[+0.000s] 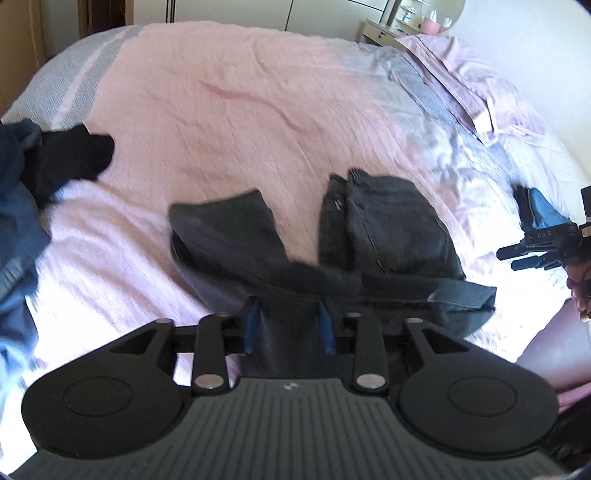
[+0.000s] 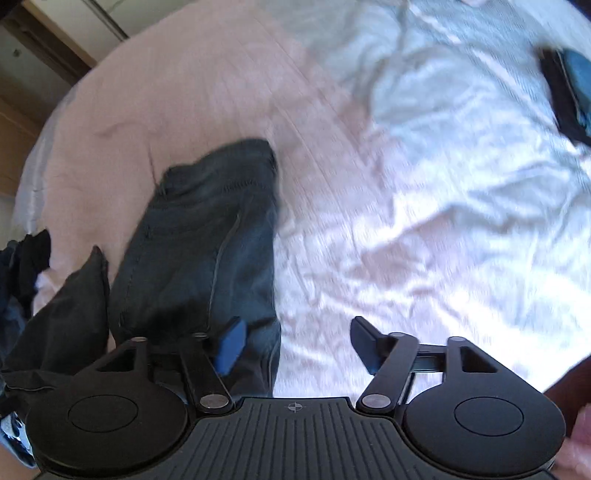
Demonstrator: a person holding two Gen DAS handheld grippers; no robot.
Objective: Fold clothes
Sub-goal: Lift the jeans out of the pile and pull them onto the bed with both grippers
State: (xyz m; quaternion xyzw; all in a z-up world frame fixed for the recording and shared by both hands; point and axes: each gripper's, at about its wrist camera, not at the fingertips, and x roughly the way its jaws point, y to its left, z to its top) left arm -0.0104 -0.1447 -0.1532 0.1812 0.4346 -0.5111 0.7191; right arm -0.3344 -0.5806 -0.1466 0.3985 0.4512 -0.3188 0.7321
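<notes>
A pink-covered bed [image 1: 221, 92] carries dark jeans [image 1: 388, 229] and heaped clothes [image 1: 55, 158].

Beyond the dark jeans [image 1: 332, 240] the pink bedspread [image 1: 221, 110] lies bare and wide, giving free passage toward the far edge of the bed. Left of the jeans a heap of dark clothes [image 1: 44, 173] blocks the bed's edge. Right of the jeans the rumpled cover stays open as far as a small dark-and-blue folded item [image 1: 539, 210], with the right hand-held gripper [image 1: 524, 256] just beside it.

I'm seeing a pink bedspread [image 1: 221, 92] lying across the bed, with a bedside cabinet [image 1: 376, 35] standing behind
</notes>
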